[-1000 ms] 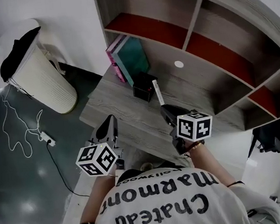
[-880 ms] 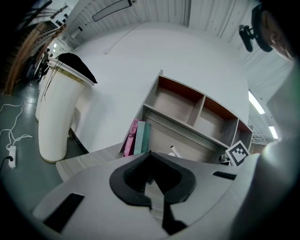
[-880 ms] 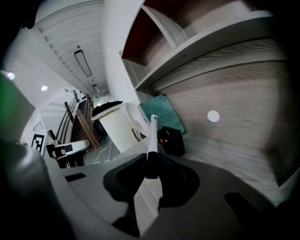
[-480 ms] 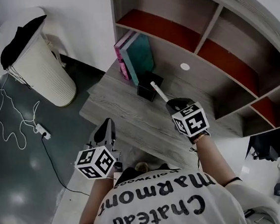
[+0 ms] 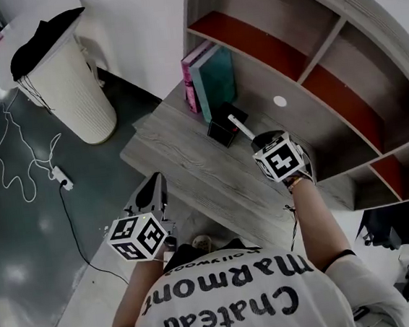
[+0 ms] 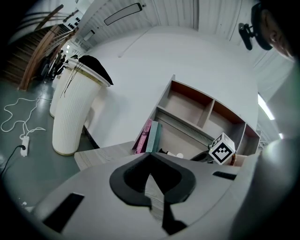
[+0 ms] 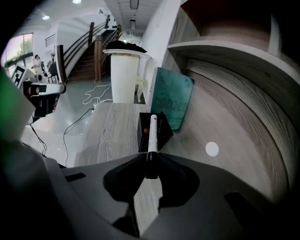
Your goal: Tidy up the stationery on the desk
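Observation:
My right gripper (image 5: 257,141) is shut on a white pen (image 5: 241,128) with a dark rear end. The pen points at a small black pen holder (image 5: 224,124) on the grey wooden desk (image 5: 182,161), and its tip hangs over the holder's near rim. In the right gripper view the pen (image 7: 152,133) sticks out from between the fingertips of the right gripper (image 7: 151,169) above the holder (image 7: 155,132), which has something red inside. My left gripper (image 5: 154,187) hovers off the desk's near edge; the left gripper (image 6: 150,174) has its tips together and holds nothing.
A pink and a teal book (image 5: 212,82) lean upright behind the holder. A shelf unit (image 5: 304,76) with red-backed compartments rises over the desk. A white round cap (image 5: 279,101) sits in the desktop. A white ribbed basket (image 5: 65,83) and a power strip (image 5: 61,180) are on the floor at left.
My right gripper has moved up the picture toward the black holder and rolled, bringing the pen's tip over it. The left gripper has stayed near the desk's edge.

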Available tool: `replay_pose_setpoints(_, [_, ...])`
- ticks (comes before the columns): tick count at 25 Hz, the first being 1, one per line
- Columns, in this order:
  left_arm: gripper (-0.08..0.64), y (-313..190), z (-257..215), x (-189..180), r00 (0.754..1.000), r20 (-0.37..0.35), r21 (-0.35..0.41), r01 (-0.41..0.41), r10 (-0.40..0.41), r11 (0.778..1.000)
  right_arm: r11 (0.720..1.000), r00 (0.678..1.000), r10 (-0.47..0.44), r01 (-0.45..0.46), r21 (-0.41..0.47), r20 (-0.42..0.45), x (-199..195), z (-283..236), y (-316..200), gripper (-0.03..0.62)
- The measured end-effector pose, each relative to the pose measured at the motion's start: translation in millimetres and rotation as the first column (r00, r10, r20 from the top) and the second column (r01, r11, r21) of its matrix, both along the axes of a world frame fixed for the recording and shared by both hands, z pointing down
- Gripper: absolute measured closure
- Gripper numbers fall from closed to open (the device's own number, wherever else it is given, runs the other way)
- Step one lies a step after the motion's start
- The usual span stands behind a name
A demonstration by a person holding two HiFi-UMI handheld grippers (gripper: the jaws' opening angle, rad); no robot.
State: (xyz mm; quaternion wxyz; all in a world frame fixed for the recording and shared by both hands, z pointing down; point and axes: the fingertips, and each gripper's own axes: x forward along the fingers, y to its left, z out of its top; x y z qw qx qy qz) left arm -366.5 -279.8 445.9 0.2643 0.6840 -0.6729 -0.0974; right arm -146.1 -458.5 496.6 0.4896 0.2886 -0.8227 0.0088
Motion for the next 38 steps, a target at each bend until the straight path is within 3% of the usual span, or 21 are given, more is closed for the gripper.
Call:
replay_pose_setpoints(7, [0.545,8.0,-3.2,-5.9,1.0,0.005,0.001,0.025,-0.025,1.0,0.997,0.983,-0.081,0.078,-0.025,-0.167,1.0,2.7,-13.9,0.511])
replay_pose_setpoints(17, [0.545,22.6,0.0,-18.6,0.998,0.004,-0.007,0.061,-0.061,0.998,0.98,0.916,-0.191,0.196,-0.022,-0.353,-8.8,1.6,-26.0,0.509])
replay_pose_setpoints(24, [0.545,31.8,4.5,-26.1,0.997,0.0,-0.017,0.079,-0.079,0.997,0.977,0.91,-0.214,0.197,-0.084,-0.356,-14.2,7.0,-33.1,0.509])
replay_pose_setpoints(28, [0.545,35.6,4.5,-31.1,0.996,0.001,-0.018,0.09,-0.09,0.996,0.977,0.902,-0.212,0.201,-0.069,-0.376,-15.9,4.3,-41.2,0.509])
replay_pose_setpoints(38, [0.545,40.5,5.2,-39.4,0.994,0.004,-0.021,0.112,-0.112,0.993,0.98,0.921,-0.2,0.191,-0.058,-0.334,-33.0,-7.2,-49.2,0.508])
